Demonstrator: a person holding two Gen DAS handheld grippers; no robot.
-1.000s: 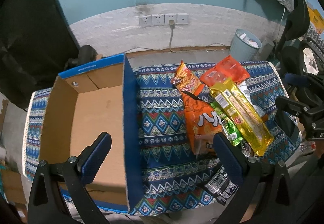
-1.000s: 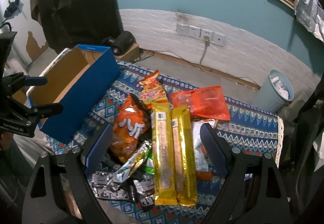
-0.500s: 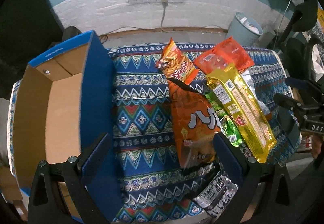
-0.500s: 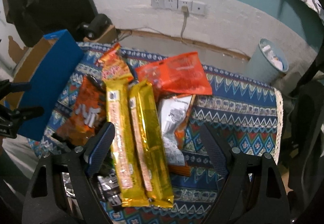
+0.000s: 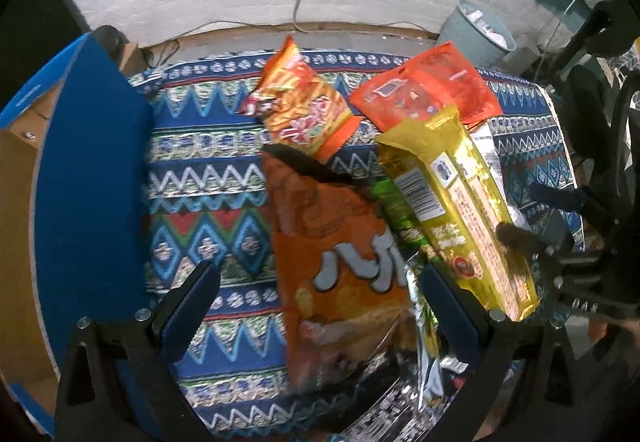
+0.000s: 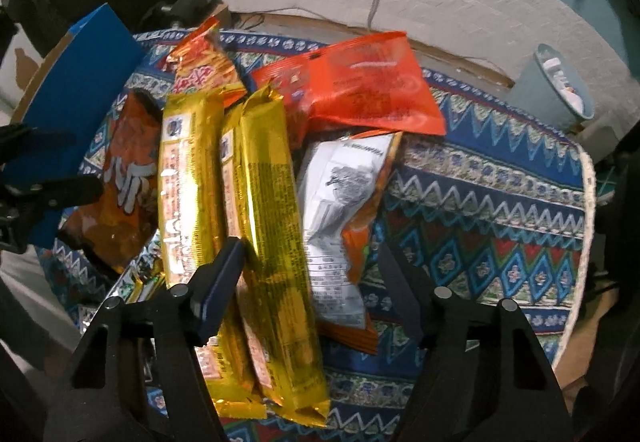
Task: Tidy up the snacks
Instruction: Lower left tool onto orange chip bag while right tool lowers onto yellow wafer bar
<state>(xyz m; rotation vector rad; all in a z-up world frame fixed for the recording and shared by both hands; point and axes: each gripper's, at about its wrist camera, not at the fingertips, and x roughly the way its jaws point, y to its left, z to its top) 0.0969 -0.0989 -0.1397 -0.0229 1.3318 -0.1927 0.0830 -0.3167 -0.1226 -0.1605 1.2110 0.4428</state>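
1. Snacks lay heaped on the patterned surface (image 6: 500,202), beside the blue box (image 5: 92,178).
2. Left tongs (image 5: 320,306) stood spread over the orange chip bag (image 5: 340,266), pads clear of it.
3. Right tongs (image 6: 312,274) were closing astride a gold packet (image 6: 268,202) and a white packet (image 6: 340,202), not yet pinching.
4. Step, as judged: reaching to pick. Next: grip one packet, carry it to the box.

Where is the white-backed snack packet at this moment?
In the right wrist view, the white-backed packet lies on the patterned cloth, just right of the two gold packs; its top end is tucked under the red-orange pouch.
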